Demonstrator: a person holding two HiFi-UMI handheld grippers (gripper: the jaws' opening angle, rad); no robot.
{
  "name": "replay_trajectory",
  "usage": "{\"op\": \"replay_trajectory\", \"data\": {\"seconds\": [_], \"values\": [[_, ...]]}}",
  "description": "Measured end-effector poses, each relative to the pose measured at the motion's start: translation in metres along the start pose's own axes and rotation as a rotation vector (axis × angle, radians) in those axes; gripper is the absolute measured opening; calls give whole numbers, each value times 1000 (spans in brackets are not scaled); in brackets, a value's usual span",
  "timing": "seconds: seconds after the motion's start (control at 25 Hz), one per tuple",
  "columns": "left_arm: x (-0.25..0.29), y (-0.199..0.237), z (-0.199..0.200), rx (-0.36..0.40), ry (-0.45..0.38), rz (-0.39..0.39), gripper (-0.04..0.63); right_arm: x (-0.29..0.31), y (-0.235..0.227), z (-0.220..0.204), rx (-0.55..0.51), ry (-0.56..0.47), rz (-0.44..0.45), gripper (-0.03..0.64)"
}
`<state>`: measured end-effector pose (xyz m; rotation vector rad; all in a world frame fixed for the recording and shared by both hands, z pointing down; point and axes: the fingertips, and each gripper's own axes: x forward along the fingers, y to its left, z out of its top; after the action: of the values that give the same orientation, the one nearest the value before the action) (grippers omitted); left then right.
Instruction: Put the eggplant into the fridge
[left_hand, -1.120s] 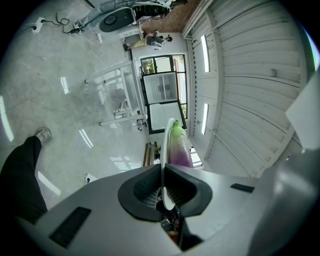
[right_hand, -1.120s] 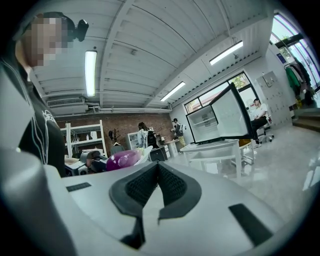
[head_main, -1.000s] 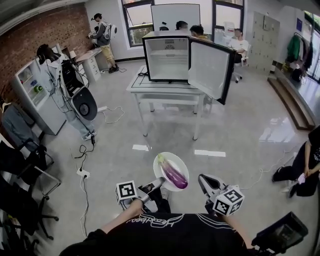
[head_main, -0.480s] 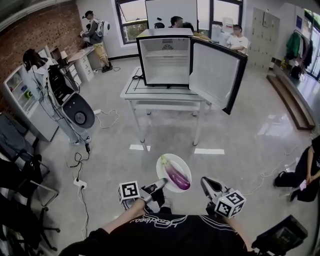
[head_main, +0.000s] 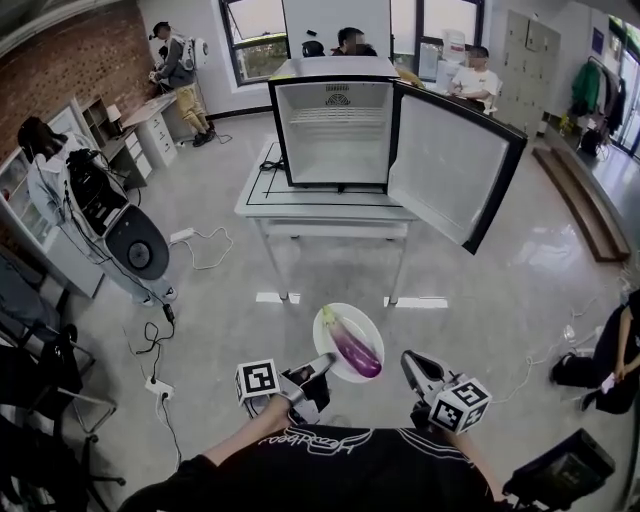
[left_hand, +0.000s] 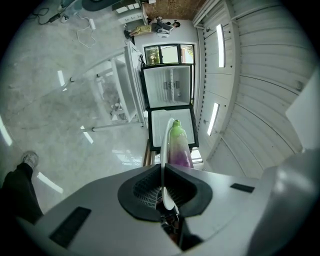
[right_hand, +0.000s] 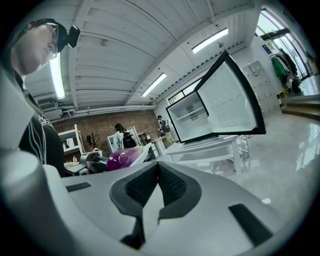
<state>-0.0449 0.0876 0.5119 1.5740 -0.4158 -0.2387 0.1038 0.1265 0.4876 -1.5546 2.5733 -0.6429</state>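
Eggplant, purple with a green stem end, lies on a white plate well short of the fridge, out over the bare floor in front of it and not yet inside. The left gripper has its jaws pinched onto the plate's near rim and carries the plate edge-held, stem end of the eggplant pointing toward the fridge. The right gripper travels alongside, on the far side of the plate from the left one, jaws pressed together with nothing between them.

The fridge stands on a white table, its door swung wide to the right and its shelves bare and lit.

Compared with a second ago, the fridge and its table sit closer and larger ahead of the person, who has walked toward them. The plate, the eggplant and both grippers keep the same arrangement among themselves; the grip on the rim has not changed. The fridge door stays open as before.
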Motion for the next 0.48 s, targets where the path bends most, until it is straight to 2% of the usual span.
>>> {"op": "replay_trajectory", "data": {"seconds": [0.28,0.48], "values": [[11,4,79,5,-22,-21,25,78,-11,20,-7,1,17,6],[6,1,129,30,-55,-36,25,119,-1,30,12,-3,59,6]]}}
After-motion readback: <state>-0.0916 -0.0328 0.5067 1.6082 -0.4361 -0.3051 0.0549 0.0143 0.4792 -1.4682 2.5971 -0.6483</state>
